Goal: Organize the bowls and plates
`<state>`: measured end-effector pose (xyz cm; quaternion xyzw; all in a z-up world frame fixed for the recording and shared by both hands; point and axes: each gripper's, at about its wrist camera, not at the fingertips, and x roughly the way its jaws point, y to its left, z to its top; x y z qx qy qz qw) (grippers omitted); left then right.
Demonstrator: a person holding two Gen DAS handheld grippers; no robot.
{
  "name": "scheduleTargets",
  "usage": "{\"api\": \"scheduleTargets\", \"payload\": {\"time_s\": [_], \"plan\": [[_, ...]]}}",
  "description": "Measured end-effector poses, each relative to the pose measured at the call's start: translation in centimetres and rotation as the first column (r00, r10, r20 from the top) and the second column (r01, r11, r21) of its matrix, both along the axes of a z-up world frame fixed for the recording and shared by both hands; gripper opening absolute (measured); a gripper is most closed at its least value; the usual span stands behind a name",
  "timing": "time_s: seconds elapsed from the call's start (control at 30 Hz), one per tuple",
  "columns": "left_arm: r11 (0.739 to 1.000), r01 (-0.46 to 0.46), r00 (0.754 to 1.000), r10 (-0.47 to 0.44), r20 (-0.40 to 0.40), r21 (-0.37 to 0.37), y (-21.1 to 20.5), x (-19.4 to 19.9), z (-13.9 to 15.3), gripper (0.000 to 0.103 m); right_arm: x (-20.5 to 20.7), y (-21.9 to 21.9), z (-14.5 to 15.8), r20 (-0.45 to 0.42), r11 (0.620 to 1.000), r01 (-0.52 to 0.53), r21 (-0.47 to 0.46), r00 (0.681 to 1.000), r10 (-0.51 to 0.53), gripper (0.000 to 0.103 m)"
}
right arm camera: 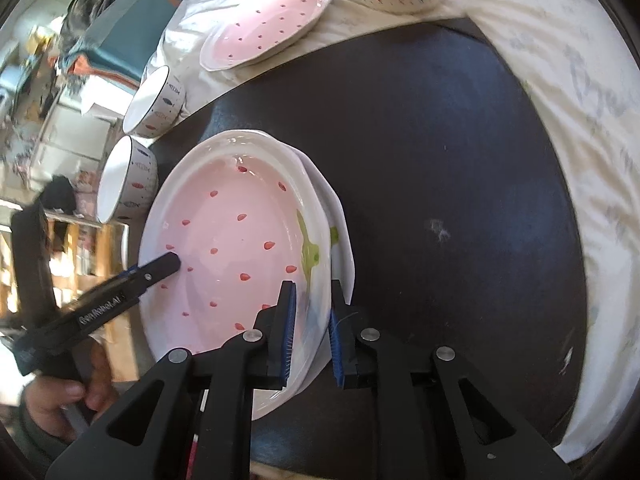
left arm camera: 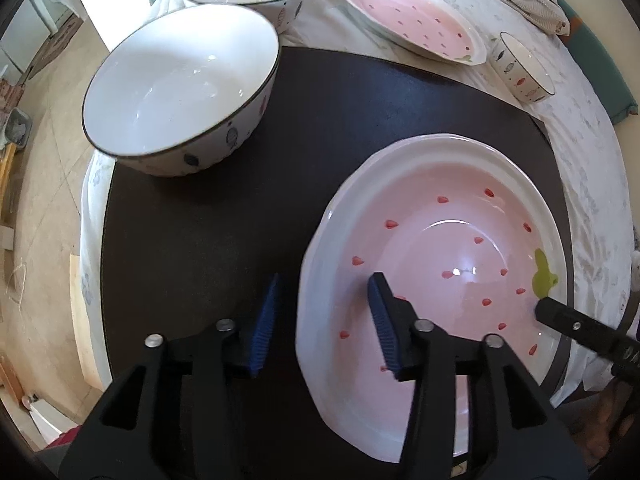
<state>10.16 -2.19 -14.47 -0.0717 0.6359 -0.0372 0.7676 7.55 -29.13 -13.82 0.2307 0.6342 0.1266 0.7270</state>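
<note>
Now stacking: strawberry plate [right arm camera: 240,240] resting on a second plate [right arm camera: 340,248] on the dark mat [right arm camera: 440,160]. Left gripper [left arm camera: 324,320] half open astride the near rim, gripping nothing; right gripper [right arm camera: 312,328] clamped narrowly on the opposite rim. Next, probably: release, then fetch the far strawberry plate [left arm camera: 412,20].

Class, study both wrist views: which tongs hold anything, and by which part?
The right tongs grip the top pink plate by its near white rim. The left tongs straddle the opposite rim, open, holding nothing.

Bright daylight, glare on the pink plate [left arm camera: 460,264] — fisheye edges bend, right wrist view's left side blurred.
</note>
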Motion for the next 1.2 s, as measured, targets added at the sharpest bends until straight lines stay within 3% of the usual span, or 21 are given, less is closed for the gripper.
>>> {"api": "scheduleTargets", "payload": {"time_s": [0.13,0.2,0.33,0.4,0.53,0.63,0.67,0.77,0.9,1.03,1.2], "plan": [[1.000,0.011,1.000,-0.011,-0.004,0.011,-0.3,-0.2,-0.1,0.047,-0.3,-2.4,-1.2,-0.098,0.975,0.140,0.174,0.987,-0.125,0.024],[1.000,0.015,1.000,-0.015,-0.002,0.025,-0.5,-0.2,0.0,0.047,-0.2,-2.4,-1.2,-0.103,0.973,0.141,0.181,0.987,-0.123,0.024],[0.999,0.019,1.000,-0.018,-0.004,0.034,-0.7,-0.1,0.0,0.047,-0.4,-1.0,0.6,-0.030,0.996,0.061,0.065,0.998,-0.060,0.024],[0.999,0.018,1.000,-0.018,-0.001,0.048,-0.9,0.0,0.0,0.047,-0.5,-0.4,1.8,0.030,0.998,0.021,-0.060,0.999,-0.019,0.024],[0.999,0.005,1.000,-0.005,-0.005,0.049,-0.8,0.2,-0.1,0.047,-0.8,0.0,3.1,0.104,0.994,-0.007,-0.112,0.994,0.018,0.024],[0.996,0.022,1.000,-0.023,0.010,0.081,-1.2,-0.1,0.2,0.047,-1.0,1.1,4.1,0.175,0.978,-0.035,-0.206,0.982,0.072,0.025],[0.995,0.032,0.999,-0.034,0.016,0.095,-1.4,-0.2,0.2,0.047,-1.0,1.5,4.1,0.189,0.968,-0.049,-0.245,0.977,0.097,0.029],[0.990,0.069,0.997,-0.071,0.017,0.122,-2.2,-0.4,0.3,0.047,-1.2,2.7,4.4,0.237,0.936,-0.085,-0.340,0.956,0.173,0.081],[0.990,0.053,0.998,-0.058,0.034,0.131,-1.9,-0.4,0.8,0.047,-1.1,4.6,4.2,0.262,0.909,-0.136,-0.394,0.931,0.253,0.083],[0.989,0.042,0.997,-0.050,0.057,0.141,-1.5,-0.5,1.6,0.071,-0.6,4.7,3.6,0.246,0.907,-0.141,-0.397,0.935,0.253,0.083],[0.991,0.055,0.992,-0.068,0.110,0.118,-2.3,-1.5,3.5,0.072,-0.7,4.5,4.2,0.263,0.929,-0.119,-0.350,0.939,0.220,0.083]]}}
